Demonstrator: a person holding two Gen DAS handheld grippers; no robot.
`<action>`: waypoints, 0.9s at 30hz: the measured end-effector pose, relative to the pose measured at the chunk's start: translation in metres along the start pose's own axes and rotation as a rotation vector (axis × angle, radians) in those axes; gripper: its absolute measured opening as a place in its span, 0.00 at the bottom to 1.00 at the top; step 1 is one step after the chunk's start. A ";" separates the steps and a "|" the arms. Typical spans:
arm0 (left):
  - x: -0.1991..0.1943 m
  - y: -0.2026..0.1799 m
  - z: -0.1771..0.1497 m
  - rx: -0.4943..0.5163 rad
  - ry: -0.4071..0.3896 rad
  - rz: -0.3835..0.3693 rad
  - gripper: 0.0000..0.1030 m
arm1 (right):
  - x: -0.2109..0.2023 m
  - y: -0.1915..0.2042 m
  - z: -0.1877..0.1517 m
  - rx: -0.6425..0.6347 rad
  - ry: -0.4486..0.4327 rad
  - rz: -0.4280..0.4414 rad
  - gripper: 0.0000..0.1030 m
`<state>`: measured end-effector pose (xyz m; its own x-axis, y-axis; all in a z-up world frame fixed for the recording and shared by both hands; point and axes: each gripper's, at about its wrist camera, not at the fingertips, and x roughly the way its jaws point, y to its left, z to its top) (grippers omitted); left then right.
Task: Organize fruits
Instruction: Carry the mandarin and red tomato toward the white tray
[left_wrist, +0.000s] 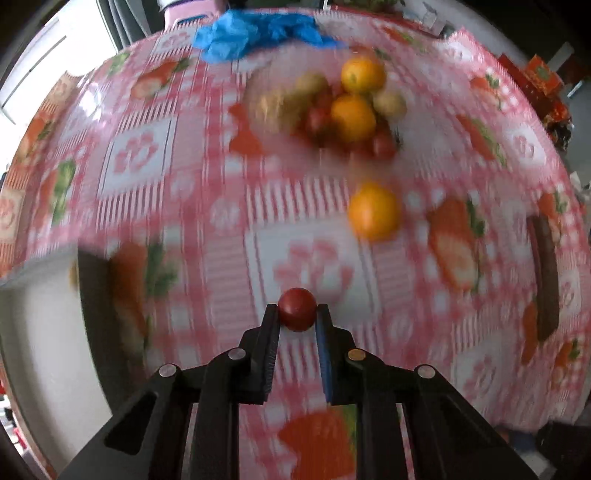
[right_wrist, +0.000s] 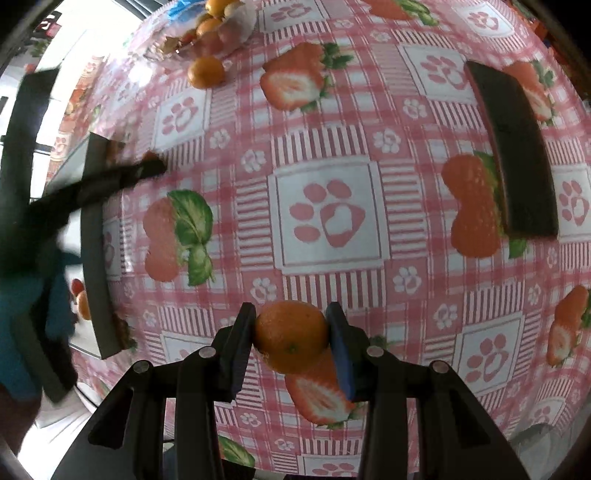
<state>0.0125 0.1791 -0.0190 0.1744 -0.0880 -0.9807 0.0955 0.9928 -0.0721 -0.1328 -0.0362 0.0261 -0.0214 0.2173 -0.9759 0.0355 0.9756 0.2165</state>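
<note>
My left gripper (left_wrist: 297, 311) is shut on a small red cherry tomato (left_wrist: 297, 308), held above the pink patterned tablecloth (left_wrist: 184, 177); the view is blurred by motion. Ahead lies a pile of fruit (left_wrist: 347, 114): oranges, yellowish fruits and cherry tomatoes. A lone orange (left_wrist: 373, 211) lies nearer. My right gripper (right_wrist: 291, 325) is shut on an orange (right_wrist: 291, 334) above the cloth. The right wrist view shows the pile (right_wrist: 210, 29) far at top left, a loose orange (right_wrist: 205, 72) beside it, and the left gripper (right_wrist: 122, 175) at left.
A white tray with a dark rim (left_wrist: 92, 314) sits at the left; in the right wrist view (right_wrist: 94, 258) it holds a tomato and an orange. A second dark-rimmed tray (right_wrist: 517, 155) lies at the right. A blue plastic bag (left_wrist: 251, 33) lies behind the pile.
</note>
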 end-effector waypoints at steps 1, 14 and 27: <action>-0.002 0.000 -0.009 0.002 0.007 0.010 0.20 | 0.002 0.001 -0.003 0.001 0.006 -0.004 0.41; -0.013 0.005 -0.087 0.000 0.086 0.059 0.20 | 0.020 0.011 -0.020 -0.022 0.051 -0.078 0.41; -0.014 0.008 -0.095 0.023 0.092 0.048 0.20 | 0.027 0.016 -0.016 -0.057 0.057 -0.127 0.42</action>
<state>-0.0825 0.1962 -0.0234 0.0884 -0.0310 -0.9956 0.1118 0.9935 -0.0210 -0.1488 -0.0139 0.0042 -0.0784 0.0919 -0.9927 -0.0279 0.9951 0.0943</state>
